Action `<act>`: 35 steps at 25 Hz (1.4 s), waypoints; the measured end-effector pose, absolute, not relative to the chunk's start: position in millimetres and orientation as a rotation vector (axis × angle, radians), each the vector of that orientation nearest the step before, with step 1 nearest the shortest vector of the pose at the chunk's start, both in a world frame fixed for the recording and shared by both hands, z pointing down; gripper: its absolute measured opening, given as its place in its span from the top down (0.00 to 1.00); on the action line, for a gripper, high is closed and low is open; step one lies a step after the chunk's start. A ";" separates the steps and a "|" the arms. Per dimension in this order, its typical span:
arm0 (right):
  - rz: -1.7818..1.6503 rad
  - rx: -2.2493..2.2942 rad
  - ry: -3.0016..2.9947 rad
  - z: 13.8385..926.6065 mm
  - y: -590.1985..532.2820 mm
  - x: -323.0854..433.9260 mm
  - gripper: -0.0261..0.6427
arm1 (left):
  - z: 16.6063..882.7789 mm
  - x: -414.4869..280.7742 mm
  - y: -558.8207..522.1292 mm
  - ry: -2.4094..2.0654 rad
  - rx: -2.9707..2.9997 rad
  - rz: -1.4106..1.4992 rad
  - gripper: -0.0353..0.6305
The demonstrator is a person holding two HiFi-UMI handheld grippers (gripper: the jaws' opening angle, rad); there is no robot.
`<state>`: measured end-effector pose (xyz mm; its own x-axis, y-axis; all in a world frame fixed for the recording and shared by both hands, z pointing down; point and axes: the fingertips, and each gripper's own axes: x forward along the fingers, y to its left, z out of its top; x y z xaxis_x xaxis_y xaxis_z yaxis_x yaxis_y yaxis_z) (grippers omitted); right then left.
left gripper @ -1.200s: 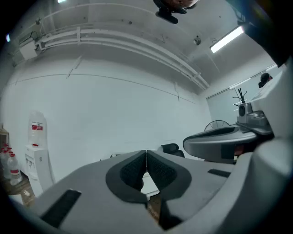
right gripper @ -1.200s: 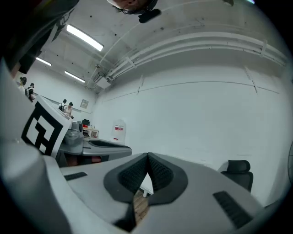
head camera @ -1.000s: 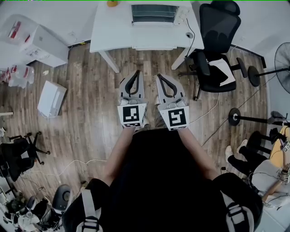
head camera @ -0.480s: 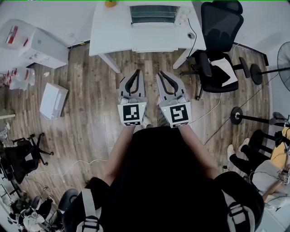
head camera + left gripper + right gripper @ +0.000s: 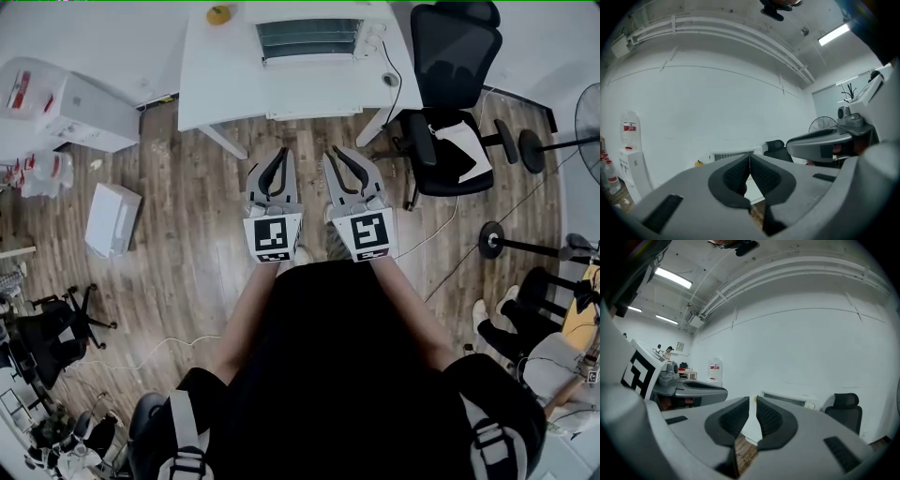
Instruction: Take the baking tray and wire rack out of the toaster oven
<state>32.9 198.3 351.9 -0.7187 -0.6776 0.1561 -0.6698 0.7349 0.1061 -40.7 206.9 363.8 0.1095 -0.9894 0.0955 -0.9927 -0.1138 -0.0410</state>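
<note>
Matt grey plastic left tongs [image 5: 283,150] and right tongs [image 5: 331,153], pads [image 5: 736,176] ribbed black, over a streaky wood-plank floor [image 5: 187,234] beside a smooth white desk [image 5: 225,89] — on the desk, a pale metal toaster oven [image 5: 314,37], glass front glossy.

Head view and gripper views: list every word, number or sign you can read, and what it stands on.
None can be read.
Left gripper, right gripper: square black-and-white markers, patterns only, no letters.
Water bottle: red label, too blurred.
</note>
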 end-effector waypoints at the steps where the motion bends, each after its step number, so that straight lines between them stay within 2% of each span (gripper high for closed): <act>1: -0.070 1.075 -2.748 353.5 193.8 34.5 0.91 | 365.7 -39.5 203.4 -2.066 2.314 0.160 0.91; 10: -0.011 1.061 -2.742 366.4 148.1 54.3 0.85 | 373.5 -21.4 161.5 -2.067 2.310 0.207 0.91; 28: 0.144 1.002 -2.753 401.3 68.3 93.8 0.83 | 395.9 10.6 88.5 -2.089 2.248 0.374 0.91; 35: 0.150 0.945 -2.753 412.8 45.4 100.0 0.83 | 404.4 11.2 71.3 -2.136 2.154 0.322 0.91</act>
<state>100.0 45.4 412.8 -0.7670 -0.5929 0.2453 -0.6160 0.7874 -0.0228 11.2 71.3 404.4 -0.0006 -0.9771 0.2127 -0.9964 -0.0175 -0.0833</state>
